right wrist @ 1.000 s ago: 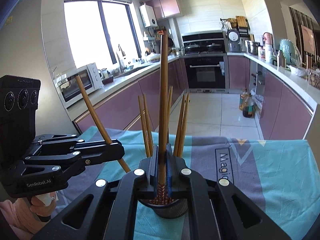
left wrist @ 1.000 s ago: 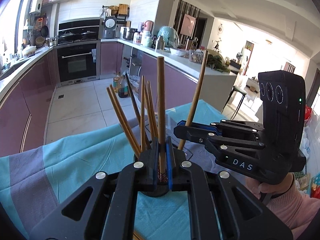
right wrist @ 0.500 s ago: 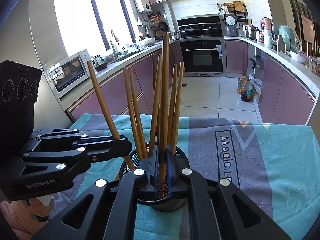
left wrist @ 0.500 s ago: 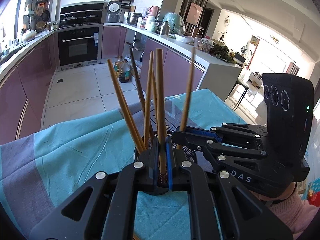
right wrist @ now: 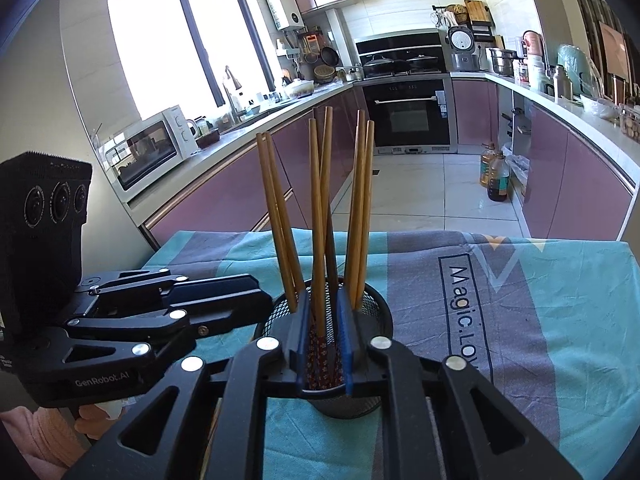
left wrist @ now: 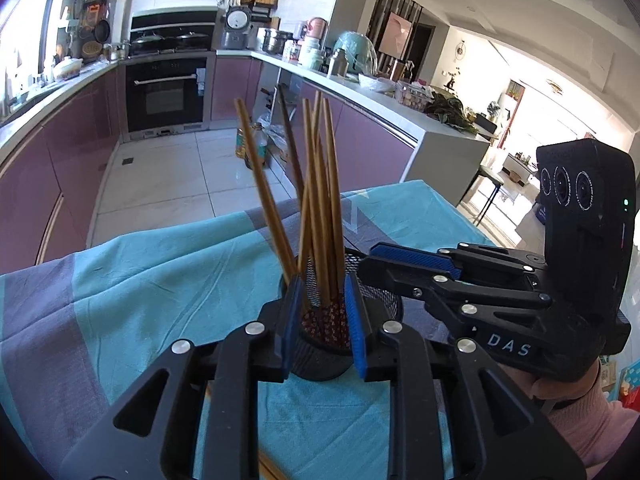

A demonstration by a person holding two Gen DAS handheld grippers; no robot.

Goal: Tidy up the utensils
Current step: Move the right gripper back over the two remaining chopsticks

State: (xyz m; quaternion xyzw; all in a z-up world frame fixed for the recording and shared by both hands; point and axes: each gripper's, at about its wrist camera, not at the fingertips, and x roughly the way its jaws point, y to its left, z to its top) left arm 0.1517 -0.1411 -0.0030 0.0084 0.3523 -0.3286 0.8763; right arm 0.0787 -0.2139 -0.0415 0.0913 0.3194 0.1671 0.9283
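Nearest the lens in the left wrist view, the left gripper (left wrist: 322, 320) has its blue-padded jaws opening, a narrow gap with the patterned lower ends of chopsticks showing between the pads, none of them visibly pinched. In the right wrist view the right gripper (right wrist: 323, 340) is likewise opening, its pads standing just either side of a chopstick's patterned foot without pressing it. Both straddle the rim of the round black wire-mesh holder (right wrist: 376, 308), which stands on the teal-and-grey striped tablecloth (right wrist: 560, 320). This reads as the release step: the long brown wooden chopsticks (right wrist: 320, 216) are already dropped into the holder. Next, each gripper would need to widen enough to clear the sticks and then lift straight back and up, so as not to snag a stick or tip the holder. The chopsticks stand near upright, long axes vertical, patterned ends down in the holder, plain ends fanned up and slightly outward. Beyond lie the purple-fronted kitchen cabinets (right wrist: 224, 200).
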